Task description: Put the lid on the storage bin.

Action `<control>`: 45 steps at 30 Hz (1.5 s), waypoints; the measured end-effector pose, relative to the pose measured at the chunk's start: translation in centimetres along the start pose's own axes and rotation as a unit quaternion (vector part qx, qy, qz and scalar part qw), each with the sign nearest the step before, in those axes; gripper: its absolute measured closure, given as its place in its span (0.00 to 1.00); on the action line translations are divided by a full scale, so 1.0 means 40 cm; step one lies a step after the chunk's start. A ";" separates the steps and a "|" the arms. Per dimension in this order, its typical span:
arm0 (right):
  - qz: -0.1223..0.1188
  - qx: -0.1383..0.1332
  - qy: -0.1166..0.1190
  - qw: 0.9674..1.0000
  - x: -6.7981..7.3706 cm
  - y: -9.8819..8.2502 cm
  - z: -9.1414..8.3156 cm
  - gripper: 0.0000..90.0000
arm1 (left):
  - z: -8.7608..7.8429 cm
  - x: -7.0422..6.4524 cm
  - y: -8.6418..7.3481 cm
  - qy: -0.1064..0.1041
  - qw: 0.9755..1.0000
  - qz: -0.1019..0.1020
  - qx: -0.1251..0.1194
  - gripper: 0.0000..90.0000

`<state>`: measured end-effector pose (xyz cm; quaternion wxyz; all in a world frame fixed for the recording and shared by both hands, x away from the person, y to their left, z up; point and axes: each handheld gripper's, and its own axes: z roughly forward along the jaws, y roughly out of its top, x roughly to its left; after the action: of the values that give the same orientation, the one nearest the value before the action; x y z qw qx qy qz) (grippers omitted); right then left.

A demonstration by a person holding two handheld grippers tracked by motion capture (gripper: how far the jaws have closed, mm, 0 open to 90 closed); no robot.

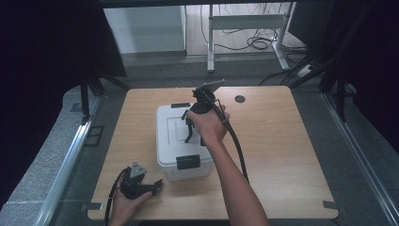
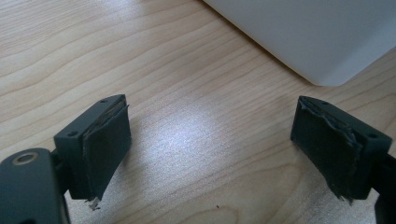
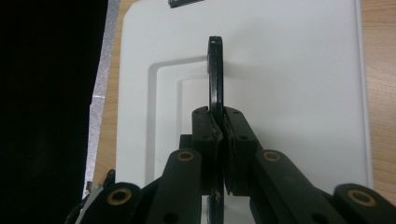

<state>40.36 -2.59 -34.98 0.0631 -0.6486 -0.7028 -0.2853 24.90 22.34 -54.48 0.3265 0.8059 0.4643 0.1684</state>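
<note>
At the centre of the high view, the right gripper (image 1: pixel 188 135) is clamped tight on the thin black handle (image 3: pixel 215 74) raised from the white plastic lidded box (image 1: pixel 165 136). The left gripper (image 1: pixel 159 184), jaws spread wide and holding nothing, rests at lower left on the light wooden table (image 1: pixel 282 141), just beside the box's near corner.

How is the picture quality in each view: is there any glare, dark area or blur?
High view: dark surroundings, evenly lit table, slightly soft. Left gripper view: a bright sheen on the wood between the open left claw; the white box corner looks sharp. Right gripper view: black area at left, the close right claw shut on the black handle, edges a little soft.
</note>
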 end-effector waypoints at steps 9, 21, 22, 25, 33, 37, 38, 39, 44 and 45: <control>-0.004 0.003 -0.009 1.000 0.025 -0.005 0.000 0.93 | 0.001 0.000 0.000 0.000 1.000 0.000 -0.001 0.13; 0.001 0.010 -0.003 1.000 0.020 -0.010 0.012 0.94 | 0.001 0.000 0.001 0.000 1.000 0.000 0.000 0.13; 0.000 0.010 -0.006 1.000 0.018 -0.011 0.014 0.94 | 0.001 0.000 0.001 0.000 1.000 0.000 0.000 0.13; 0.003 0.012 -0.001 1.000 0.010 -0.009 0.016 0.94 | 0.001 0.000 0.001 0.000 1.000 0.000 0.000 0.13; -0.044 -0.007 0.031 0.999 0.010 -0.016 0.007 0.76 | 0.001 0.000 0.001 0.000 1.000 0.000 0.000 0.13; -0.084 -0.039 0.051 0.994 0.001 -0.025 -0.018 0.62 | 0.001 0.000 0.001 0.000 1.000 0.000 0.000 0.13; -0.092 -0.049 0.054 0.993 -0.004 -0.027 -0.024 0.59 | 0.001 0.000 0.001 0.000 1.000 0.000 0.000 0.13; -0.105 -0.062 0.057 0.991 -0.014 -0.032 -0.033 0.55 | 0.001 0.000 0.001 0.000 1.000 0.000 0.000 0.13; -0.134 -0.097 0.078 0.983 -0.069 -0.057 -0.071 0.48 | 0.000 0.000 0.001 0.000 1.000 0.000 0.001 0.13; -0.135 -0.100 0.092 0.982 -0.089 -0.066 -0.081 0.48 | 0.001 0.000 0.001 -0.001 1.000 0.000 0.000 0.13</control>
<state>37.47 -7.26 -34.77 0.0231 -0.5222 -0.7429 -0.4181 24.94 22.34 -54.47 0.3264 0.8062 0.4642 0.1676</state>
